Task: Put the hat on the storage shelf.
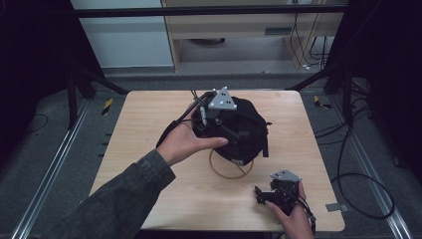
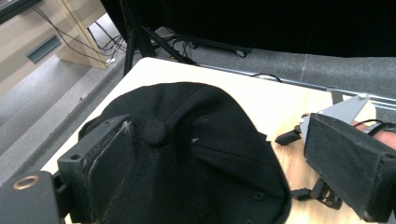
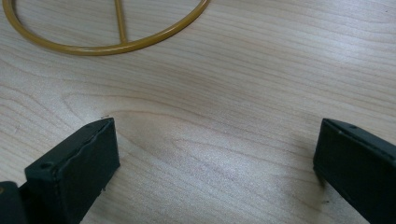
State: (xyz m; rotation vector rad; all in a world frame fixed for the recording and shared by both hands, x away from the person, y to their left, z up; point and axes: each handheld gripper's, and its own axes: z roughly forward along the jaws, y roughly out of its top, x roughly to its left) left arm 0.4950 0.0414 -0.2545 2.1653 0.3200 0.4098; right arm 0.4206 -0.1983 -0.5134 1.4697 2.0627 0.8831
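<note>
A black cap (image 1: 246, 130) sits on a gold wire stand whose ring base (image 1: 230, 173) rests on the wooden table (image 1: 144, 134). My left gripper (image 1: 226, 130) is over the cap's crown, held by a hand in a dark sleeve. In the left gripper view its jaws stand wide apart (image 2: 215, 135): the left pad lies against the side of the cap (image 2: 196, 158), near its top button, while the right pad hangs clear of it. My right gripper (image 1: 264, 194) rests low near the table's front right. It is open (image 3: 215, 140), with bare wood between its pads and the gold ring (image 3: 107, 44) just ahead.
Table edges drop to grey floor on all sides. Black frame legs and cables (image 1: 358, 189) lie right of the table, and a light wooden cabinet (image 1: 239, 30) stands behind it. Bare wood shows at the table's left and front.
</note>
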